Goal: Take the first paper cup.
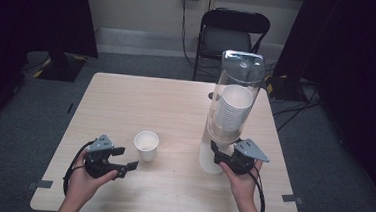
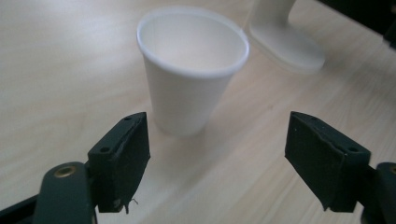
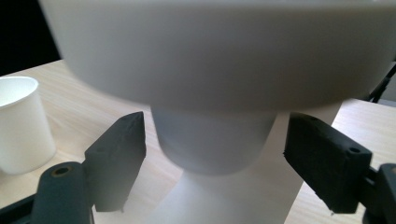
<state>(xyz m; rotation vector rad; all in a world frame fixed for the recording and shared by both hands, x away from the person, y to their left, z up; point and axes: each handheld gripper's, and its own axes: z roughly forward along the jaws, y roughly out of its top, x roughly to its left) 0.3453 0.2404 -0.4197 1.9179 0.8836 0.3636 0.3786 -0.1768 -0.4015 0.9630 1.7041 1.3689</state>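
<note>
Currently the left gripper (image 2: 217, 161), jaws apart and holding nothing, faces the upright paper cup (image 2: 191, 70) standing free on the worktop (image 1: 126, 96); the right gripper (image 3: 215, 163), also open, brackets the next cup (image 3: 212, 144) protruding beneath the cup dispenser (image 1: 234, 99), positioned to pull it

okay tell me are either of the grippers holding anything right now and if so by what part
Nothing is held. The left gripper is open, short of the white paper cup. The right gripper is open beside the bottom cup under the clear cup dispenser.
</note>
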